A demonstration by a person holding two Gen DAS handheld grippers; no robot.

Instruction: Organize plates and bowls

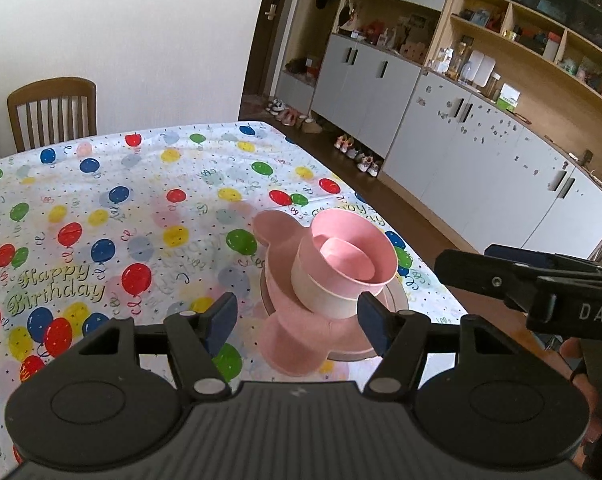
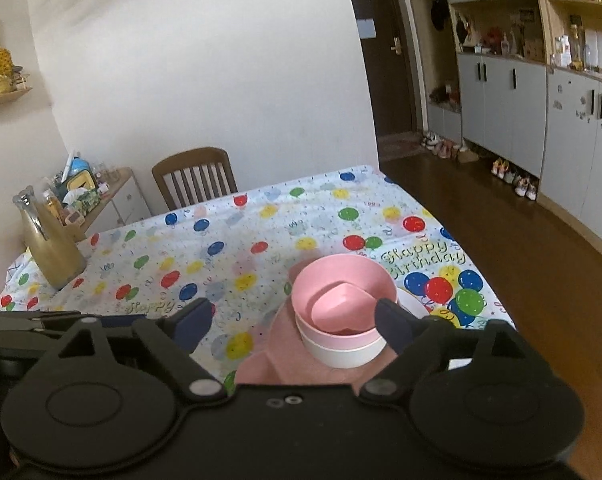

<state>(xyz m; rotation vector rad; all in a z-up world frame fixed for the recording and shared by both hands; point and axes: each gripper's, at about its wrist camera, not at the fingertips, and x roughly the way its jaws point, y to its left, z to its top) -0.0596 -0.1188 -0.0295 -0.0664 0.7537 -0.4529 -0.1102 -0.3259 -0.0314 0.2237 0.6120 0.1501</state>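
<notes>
A stack of dishes stands near the right edge of the balloon-print table. At the bottom lies a round pale plate, with a pink ear-shaped plate on it. On that sits a white bowl with a pink bowl nested inside and a small pink heart-shaped dish in the pink bowl. My left gripper hovers open just before the stack, its pads apart from the bowls. My right gripper is open too, above the near side of the white bowl and pink bowl; it holds nothing.
A glass carafe of yellowish liquid stands at the table's far left. A wooden chair is at the far end, beside a cluttered side cabinet. Right of the table are brown floor, grey cabinets and shoes.
</notes>
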